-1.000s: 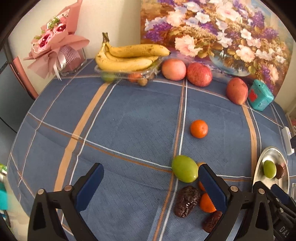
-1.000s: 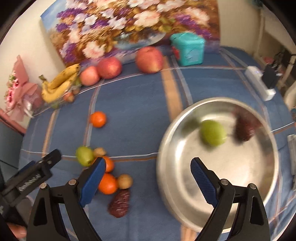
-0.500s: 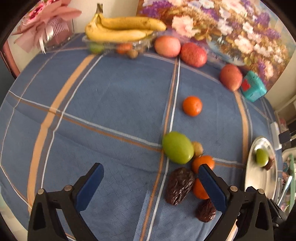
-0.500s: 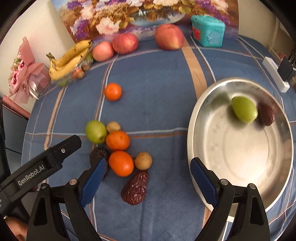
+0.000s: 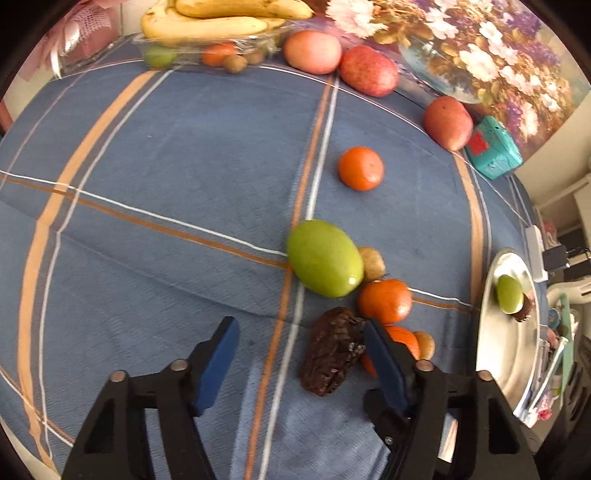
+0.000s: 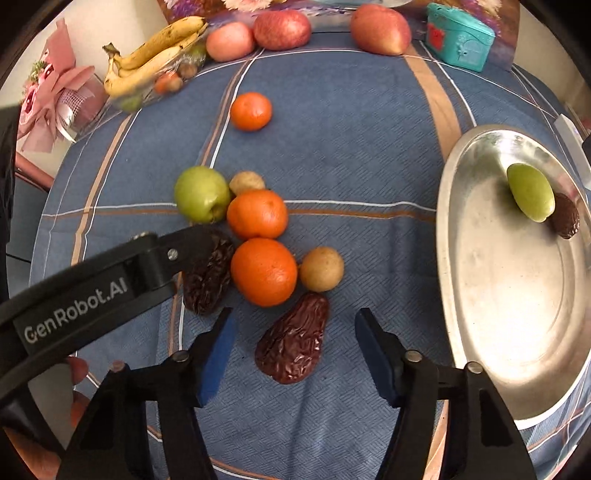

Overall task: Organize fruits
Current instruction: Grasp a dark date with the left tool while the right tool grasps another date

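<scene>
A cluster of small fruit lies on the blue cloth: a green fruit (image 5: pixel 324 258) (image 6: pixel 201 194), two oranges (image 6: pixel 257 213) (image 6: pixel 264 271), two brown round fruits (image 6: pixel 321 268) (image 6: pixel 246 182) and two dark dates (image 5: pixel 332 350) (image 6: pixel 293 338). My left gripper (image 5: pixel 301 349) is open, its right finger beside one date. My right gripper (image 6: pixel 293 345) is open around the other date. A metal bowl (image 6: pixel 491 295) at the right holds a green fruit (image 6: pixel 530 192) and a date (image 6: pixel 565 220).
A lone orange (image 6: pixel 250 110) lies farther back. Bananas (image 5: pixel 218 18) on a clear tray, three red apples (image 5: pixel 368 70) and a teal box (image 6: pixel 460 35) line the back edge before a flower painting. A pink bouquet (image 6: pixel 55 99) stands at the back left.
Both grippers have moved down and in toward the fruit cluster. The right gripper has shifted left from the bowl to over a date. The left gripper now reaches the other date.
</scene>
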The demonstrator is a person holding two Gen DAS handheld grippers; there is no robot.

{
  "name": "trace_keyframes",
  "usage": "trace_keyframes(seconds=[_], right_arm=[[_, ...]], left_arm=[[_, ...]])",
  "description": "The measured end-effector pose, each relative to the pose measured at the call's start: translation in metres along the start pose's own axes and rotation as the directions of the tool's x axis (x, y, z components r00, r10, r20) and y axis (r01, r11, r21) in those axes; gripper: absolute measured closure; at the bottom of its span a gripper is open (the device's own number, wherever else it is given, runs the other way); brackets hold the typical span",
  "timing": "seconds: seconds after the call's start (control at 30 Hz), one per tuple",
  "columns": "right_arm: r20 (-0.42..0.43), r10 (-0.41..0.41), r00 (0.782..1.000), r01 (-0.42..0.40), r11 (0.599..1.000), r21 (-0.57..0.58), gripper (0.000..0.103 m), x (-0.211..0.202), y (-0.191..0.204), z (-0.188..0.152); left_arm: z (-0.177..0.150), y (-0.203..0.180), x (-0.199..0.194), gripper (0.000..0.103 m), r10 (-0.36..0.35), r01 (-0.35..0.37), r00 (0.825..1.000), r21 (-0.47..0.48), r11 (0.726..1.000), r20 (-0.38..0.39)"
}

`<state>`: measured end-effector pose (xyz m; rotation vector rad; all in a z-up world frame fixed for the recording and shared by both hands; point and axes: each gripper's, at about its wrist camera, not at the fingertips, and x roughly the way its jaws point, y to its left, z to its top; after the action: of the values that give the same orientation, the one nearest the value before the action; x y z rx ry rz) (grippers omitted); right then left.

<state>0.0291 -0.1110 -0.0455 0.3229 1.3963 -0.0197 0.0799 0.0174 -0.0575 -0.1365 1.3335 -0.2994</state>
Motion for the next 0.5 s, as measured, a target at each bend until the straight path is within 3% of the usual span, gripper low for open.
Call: trace_keyframes(seconds=[0.2, 0.33, 0.5], right_arm=[[-0.011, 0.006, 1.000, -0.006, 1.000, -0.004, 0.062, 0.001, 0.002, -0.003], [-0.012, 0.012, 1.000, -0.012, 1.000, 0.006, 0.064, -0.001, 0.001, -0.004], [-0.009, 0.022, 1.000, -0.022, 1.000, 0.020, 0.065, -0.005, -0.005, -0.006]], left_arm=[[0.000, -0.006, 0.007, 0.048, -0.057, 0.057, 0.998, 0.001, 0.998, -0.019], [0.001, -0.010, 0.009, 0.066, -0.113, 0.113, 0.993, -0.009, 0.994, -0.034], [0.004, -0.014, 0.008, 0.069, -0.118, 0.118, 0.993, -0.005, 0.993, -0.030]])
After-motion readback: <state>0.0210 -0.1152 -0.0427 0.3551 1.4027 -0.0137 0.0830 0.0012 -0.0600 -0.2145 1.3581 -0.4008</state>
